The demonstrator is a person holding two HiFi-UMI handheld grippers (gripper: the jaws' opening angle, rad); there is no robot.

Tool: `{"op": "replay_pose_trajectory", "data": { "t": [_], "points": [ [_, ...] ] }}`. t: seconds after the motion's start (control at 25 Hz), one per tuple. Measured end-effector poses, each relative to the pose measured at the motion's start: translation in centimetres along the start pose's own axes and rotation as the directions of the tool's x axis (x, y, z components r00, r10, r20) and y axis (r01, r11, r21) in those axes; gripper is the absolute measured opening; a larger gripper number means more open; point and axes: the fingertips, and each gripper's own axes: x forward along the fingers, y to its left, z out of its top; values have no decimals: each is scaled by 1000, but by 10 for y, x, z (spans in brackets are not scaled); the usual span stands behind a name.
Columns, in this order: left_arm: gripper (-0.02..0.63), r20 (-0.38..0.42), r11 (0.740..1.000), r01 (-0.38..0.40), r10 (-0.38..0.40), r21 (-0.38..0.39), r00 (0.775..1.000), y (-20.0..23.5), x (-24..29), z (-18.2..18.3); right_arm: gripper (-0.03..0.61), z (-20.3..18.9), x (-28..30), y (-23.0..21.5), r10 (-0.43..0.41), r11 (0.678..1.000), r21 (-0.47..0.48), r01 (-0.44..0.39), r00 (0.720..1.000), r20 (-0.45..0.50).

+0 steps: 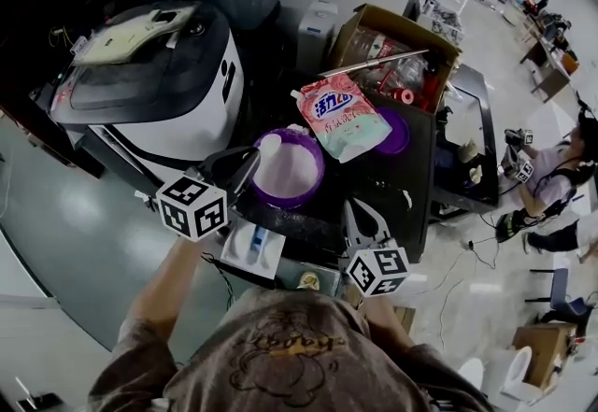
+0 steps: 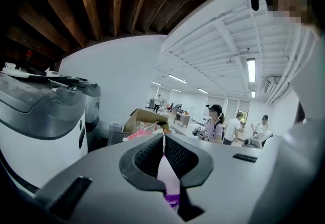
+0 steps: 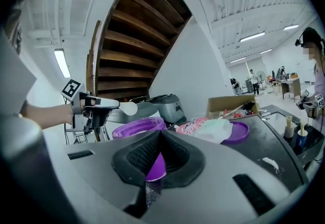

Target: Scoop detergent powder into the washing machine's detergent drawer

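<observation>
A purple tub of white detergent powder stands on the dark worktop. Over the tub's left rim, my left gripper is shut on a white scoop; the right gripper view shows the scoop's round bowl sticking out of it over the tub. The left gripper view shows its jaws closed on a thin white handle. My right gripper is shut and holds nothing, just right of the tub. The washing machine stands to the left. A white tray-like part lies below the tub.
A pink and green detergent bag lies behind the tub, partly over a purple lid. An open cardboard box of clutter stands behind that. A sink is at the right. People stand in the room beyond.
</observation>
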Motion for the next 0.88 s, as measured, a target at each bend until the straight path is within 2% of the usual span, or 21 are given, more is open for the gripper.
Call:
{"op": "replay_pose_trajectory", "data": {
  "t": [0.2,0.36,0.52,0.72,0.88],
  "points": [
    [25,-92,999,39,-37,26,995,2,17,-7,2,0,3,-3,3,1000,7,-3,1000,1],
    [25,-193,994,86,-72,63,979,-2,33,-18,2,-2,2,-7,0,1000,14,0,1000,-2],
    [25,-299,985,125,-85,117,950,-5,47,-33,2,-5,-1,-12,-5,1000,20,5,1000,-4],
    [25,-429,961,180,-76,209,900,-6,60,-45,2,-6,-3,-20,-13,1000,27,13,1000,-6],
    [25,-495,950,209,-70,232,866,-6,70,-51,2,-8,-5,-24,-13,999,35,13,1000,-4]
  ]
}}
